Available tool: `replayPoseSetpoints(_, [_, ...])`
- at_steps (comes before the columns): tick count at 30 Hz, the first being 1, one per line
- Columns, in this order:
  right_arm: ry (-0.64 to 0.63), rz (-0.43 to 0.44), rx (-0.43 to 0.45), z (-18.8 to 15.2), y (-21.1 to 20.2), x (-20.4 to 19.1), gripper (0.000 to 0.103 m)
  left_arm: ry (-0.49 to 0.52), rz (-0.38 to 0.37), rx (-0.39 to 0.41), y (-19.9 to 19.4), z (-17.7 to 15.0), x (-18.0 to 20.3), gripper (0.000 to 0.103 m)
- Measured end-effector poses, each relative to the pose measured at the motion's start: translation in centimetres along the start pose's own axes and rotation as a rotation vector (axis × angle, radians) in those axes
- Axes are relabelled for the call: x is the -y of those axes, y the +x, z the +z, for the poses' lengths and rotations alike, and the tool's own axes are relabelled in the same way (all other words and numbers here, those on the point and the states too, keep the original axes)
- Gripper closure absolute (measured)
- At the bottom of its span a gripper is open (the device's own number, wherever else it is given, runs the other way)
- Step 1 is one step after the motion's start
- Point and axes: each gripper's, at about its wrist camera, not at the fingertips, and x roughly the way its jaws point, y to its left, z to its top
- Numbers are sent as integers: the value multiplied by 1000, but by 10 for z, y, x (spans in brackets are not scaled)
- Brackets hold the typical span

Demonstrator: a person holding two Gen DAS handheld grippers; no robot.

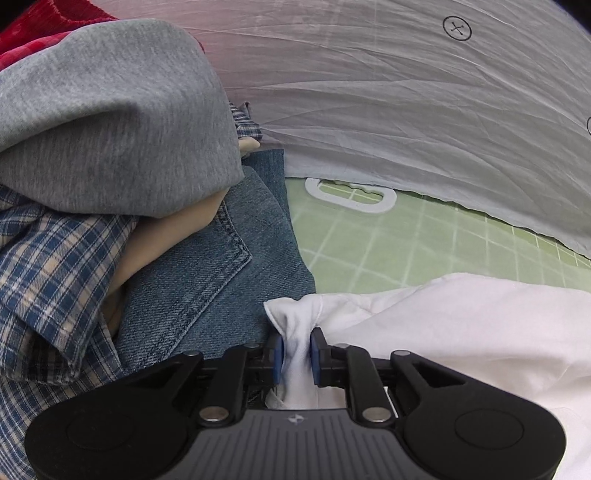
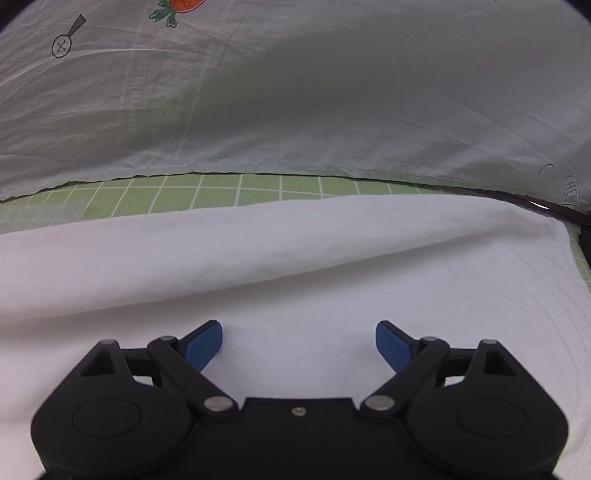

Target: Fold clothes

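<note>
Already pinched at one corner, the white garment (image 1: 461, 332) lies across the green grid mat (image 1: 406, 243) in front of you, its bunched corner clamped between the blue pads of your left gripper (image 1: 296, 354). From the right wrist view, the same white cloth (image 2: 258, 258) spreads wide and mostly flat, with one long soft ridge running across it. Your right gripper (image 2: 298, 341) hovers over that cloth with its jaws spread wide and nothing between them.

Judging by the lie of the fabric, the fold is at an early stage: one corner is secured, the second grasp is not yet made, and no crisp fold line shows. What is left, by this reading, is to take a matching edge with the free claw, carry both over, and flatten the result.

Just beside the pinched corner sits a heap of other clothes: blue denim (image 1: 207, 280) touching the white cloth's edge, a blue plaid shirt (image 1: 48, 266) to its left, a grey knit piece (image 1: 110, 110) draped on top, and a red item (image 1: 44, 33) behind. Those appear unfolded. Beyond the mat, a pale printed sheet (image 1: 406, 92) covers the far surface, and a white oval ring (image 1: 351, 197) lies at its hem.
</note>
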Motion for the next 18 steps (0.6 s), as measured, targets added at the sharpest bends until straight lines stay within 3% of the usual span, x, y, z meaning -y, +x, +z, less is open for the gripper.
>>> replayPoseSetpoints(3, [11, 34, 9, 31, 29, 1, 4, -17, 5, -9, 2, 1, -2, 77])
replayPoseSetpoints(9, [105, 76, 34, 72, 72, 9, 0, 17, 34, -12, 5, 1, 8, 62])
replayPoseSetpoints(13, [98, 71, 35, 69, 66, 14, 1, 6, 33, -18, 3, 3, 11, 54])
replayPoseSetpoints(18, [136, 17, 72, 34, 20, 45, 1, 21, 9, 26, -17, 3, 15, 34])
